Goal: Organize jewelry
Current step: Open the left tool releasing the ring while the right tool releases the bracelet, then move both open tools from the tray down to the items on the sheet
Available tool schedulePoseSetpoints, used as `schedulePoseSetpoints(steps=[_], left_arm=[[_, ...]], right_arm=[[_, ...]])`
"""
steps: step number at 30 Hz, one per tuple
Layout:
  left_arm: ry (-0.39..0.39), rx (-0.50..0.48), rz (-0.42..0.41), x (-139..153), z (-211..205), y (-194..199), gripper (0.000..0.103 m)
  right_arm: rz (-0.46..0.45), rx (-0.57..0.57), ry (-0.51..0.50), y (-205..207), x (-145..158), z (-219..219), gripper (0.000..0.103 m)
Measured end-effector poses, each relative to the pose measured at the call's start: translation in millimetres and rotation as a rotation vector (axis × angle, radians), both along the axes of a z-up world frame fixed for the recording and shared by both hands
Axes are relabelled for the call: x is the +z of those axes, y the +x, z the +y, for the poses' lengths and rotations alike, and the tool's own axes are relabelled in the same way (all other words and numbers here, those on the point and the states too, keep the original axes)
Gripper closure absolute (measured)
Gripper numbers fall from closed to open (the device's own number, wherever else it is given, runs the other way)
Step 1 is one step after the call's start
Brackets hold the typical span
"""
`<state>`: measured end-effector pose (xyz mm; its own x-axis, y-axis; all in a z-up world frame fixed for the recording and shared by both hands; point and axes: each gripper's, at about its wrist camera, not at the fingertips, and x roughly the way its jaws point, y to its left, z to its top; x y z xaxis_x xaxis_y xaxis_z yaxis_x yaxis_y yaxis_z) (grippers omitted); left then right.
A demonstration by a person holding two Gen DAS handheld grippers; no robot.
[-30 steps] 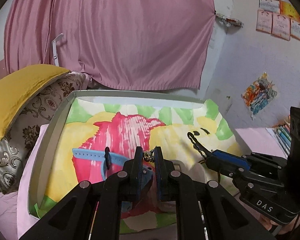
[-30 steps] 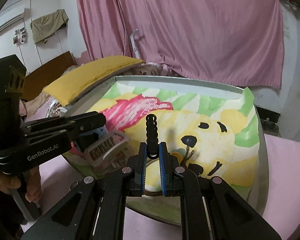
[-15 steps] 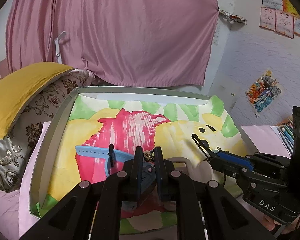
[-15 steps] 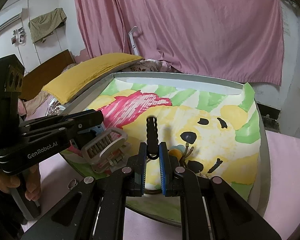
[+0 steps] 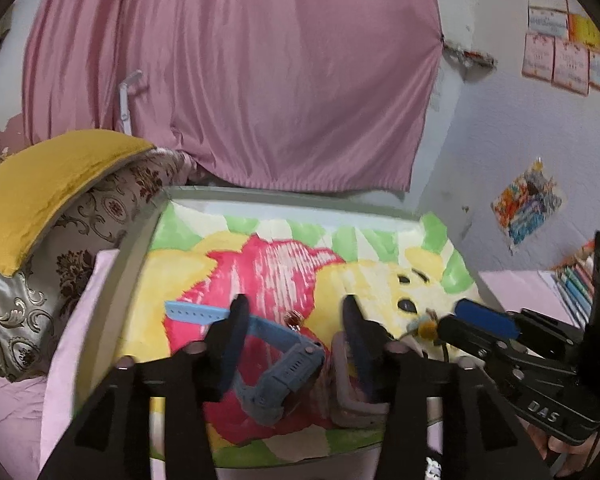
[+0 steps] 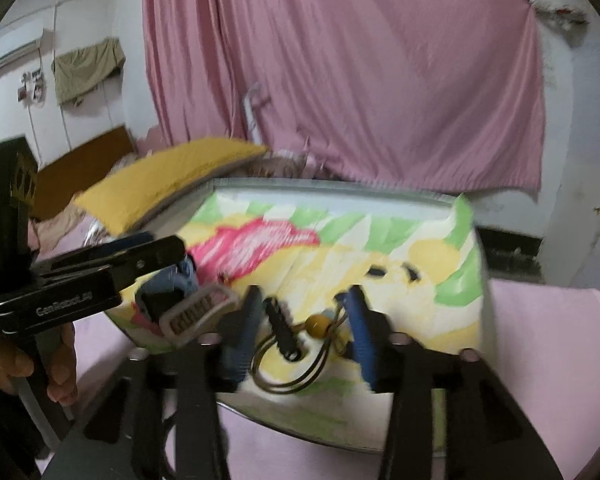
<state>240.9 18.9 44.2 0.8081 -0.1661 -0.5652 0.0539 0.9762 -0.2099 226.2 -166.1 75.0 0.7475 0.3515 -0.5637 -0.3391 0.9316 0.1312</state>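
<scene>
Both grippers hover over the near edge of a tray point(image 5: 140, 236) lined with a bright cartoon-bear cloth point(image 5: 284, 264). The left gripper point(image 5: 294, 316) is spreading its jaws; a small gold trinket point(image 5: 293, 319) lies between them, untouched, beside a blue watch point(image 5: 276, 364). The right gripper point(image 6: 304, 312) is spreading too, freeing a black beaded piece point(image 6: 281, 330) that leans over wire bangles point(image 6: 288, 364) near an amber bead point(image 6: 317, 325).

Far tray point(image 5: 260, 196) lies open; blue watch point(image 5: 276, 364) and bangles point(image 6: 288, 364) crowd the near edge.
</scene>
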Motion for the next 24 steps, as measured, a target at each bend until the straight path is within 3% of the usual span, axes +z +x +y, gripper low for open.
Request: schedulePoseSetpoints(steps=[2,4,6,11,15,24], left_arm=[[-0.011,0.02,-0.038,4,4,-5,0.037],[-0.011,0.044,-0.076,8,8,-11,0.032],[-0.004,0.068,-0.106,11,11,-16,0.02],[0.006,0.103,-0.16,16,14,-27,0.001],[0.003,0.1,-0.147,13,15,-36,0.001],[0.053,0.08,-0.195,20,11,-73,0.001]], right_arm=[[-0.054,-0.034,-0.007,-7,7,-4,0.054],[-0.101,-0.061,-0.003,-14,12,-8,0.044],[-0.143,-0.083,0.005,-21,18,-12,0.029],[-0.218,-0.101,0.012,-36,25,-18,0.012],[-0.266,-0.092,-0.001,-50,29,-19,0.004],[-0.321,-0.067,-0.015,-76,40,-18,0.003]])
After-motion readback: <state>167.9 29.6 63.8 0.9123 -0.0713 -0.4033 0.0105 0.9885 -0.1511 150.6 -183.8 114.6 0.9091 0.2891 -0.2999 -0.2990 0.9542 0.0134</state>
